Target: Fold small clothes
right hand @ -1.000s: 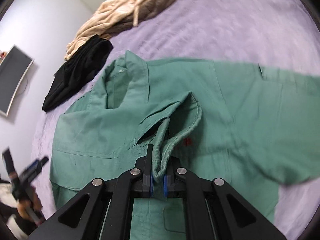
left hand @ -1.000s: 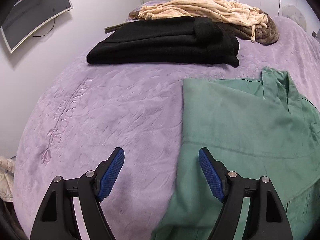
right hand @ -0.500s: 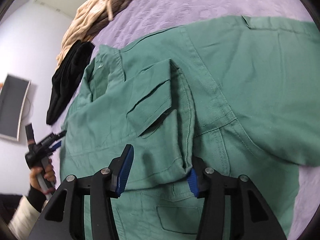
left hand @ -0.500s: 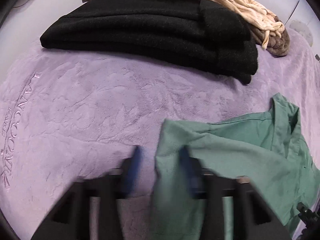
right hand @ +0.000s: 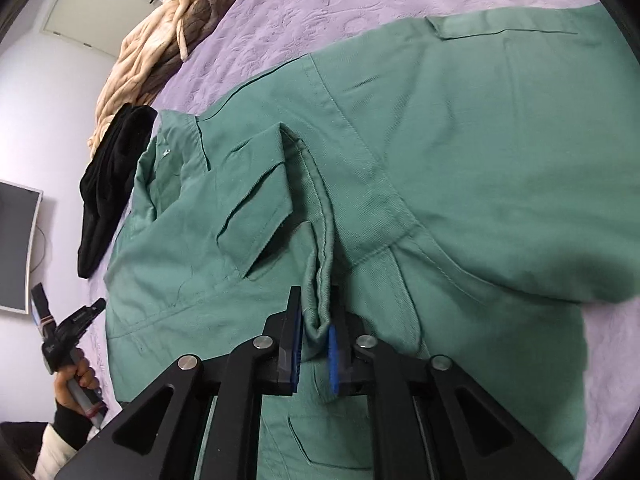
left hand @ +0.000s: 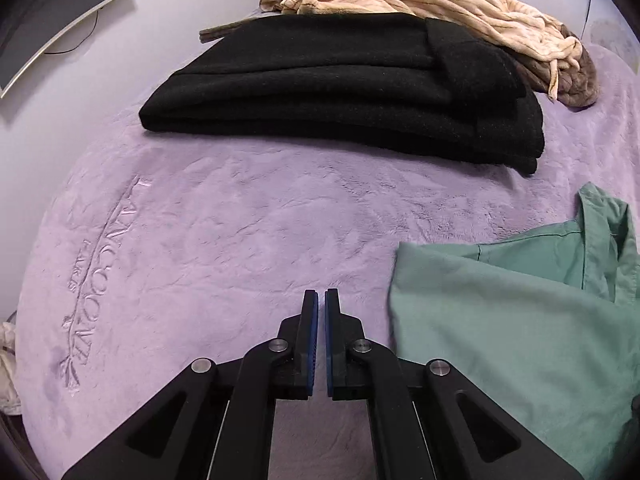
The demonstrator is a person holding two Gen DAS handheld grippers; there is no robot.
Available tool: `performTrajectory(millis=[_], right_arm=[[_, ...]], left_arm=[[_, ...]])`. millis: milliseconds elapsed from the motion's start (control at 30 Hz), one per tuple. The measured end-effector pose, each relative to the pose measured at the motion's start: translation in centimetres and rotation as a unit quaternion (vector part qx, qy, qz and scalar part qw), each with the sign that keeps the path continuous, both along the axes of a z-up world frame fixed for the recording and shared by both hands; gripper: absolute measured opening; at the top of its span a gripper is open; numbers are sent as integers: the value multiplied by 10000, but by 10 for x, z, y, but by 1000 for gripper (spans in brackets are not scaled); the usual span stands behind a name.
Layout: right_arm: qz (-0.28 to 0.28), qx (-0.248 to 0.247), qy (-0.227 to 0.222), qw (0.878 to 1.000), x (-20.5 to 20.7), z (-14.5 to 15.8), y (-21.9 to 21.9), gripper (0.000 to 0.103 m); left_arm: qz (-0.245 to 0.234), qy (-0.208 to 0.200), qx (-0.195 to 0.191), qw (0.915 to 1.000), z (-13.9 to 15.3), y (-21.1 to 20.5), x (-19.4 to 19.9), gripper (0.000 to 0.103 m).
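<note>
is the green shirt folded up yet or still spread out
Mostly spread out: the green shirt lies wide on the bed, one edge bunched between the right gripper.

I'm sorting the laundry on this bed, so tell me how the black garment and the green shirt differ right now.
The black garment is folded into a neat stacked pile; the green shirt lies spread out and rumpled. The black garment looks thick and fuzzy, the green shirt thin and woven with stitched seams. Nothing touches the black garment, while the right gripper pinches a fold of the green shirt. Both rest on the purple blanket.
</note>
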State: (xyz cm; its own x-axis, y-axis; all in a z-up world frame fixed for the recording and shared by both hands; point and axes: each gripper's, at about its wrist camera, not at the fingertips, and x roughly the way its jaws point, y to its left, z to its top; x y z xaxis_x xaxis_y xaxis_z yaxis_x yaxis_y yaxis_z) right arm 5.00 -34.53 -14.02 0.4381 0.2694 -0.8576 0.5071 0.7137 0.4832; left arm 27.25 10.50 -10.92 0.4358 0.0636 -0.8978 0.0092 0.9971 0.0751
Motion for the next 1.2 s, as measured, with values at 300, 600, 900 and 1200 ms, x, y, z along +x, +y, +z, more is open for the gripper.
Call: performTrajectory(millis=[300, 600, 900, 1200], right_arm=[[325, -405, -382, 9979, -18, 43, 17, 21], [238, -216, 133, 9994, -2, 4, 37, 20], [284, 115, 87, 9995, -44, 21, 36, 41], [680, 1627, -234, 9840, -53, 15, 111, 51]], left_arm=[[-824, 240, -823, 9929, 32, -4, -105, 4], [-788, 524, -430, 9946, -33, -17, -132, 4], [62, 564, -43, 9984, -13, 58, -146, 4], [-1063, 91, 136, 9942, 7, 4, -186, 4]])
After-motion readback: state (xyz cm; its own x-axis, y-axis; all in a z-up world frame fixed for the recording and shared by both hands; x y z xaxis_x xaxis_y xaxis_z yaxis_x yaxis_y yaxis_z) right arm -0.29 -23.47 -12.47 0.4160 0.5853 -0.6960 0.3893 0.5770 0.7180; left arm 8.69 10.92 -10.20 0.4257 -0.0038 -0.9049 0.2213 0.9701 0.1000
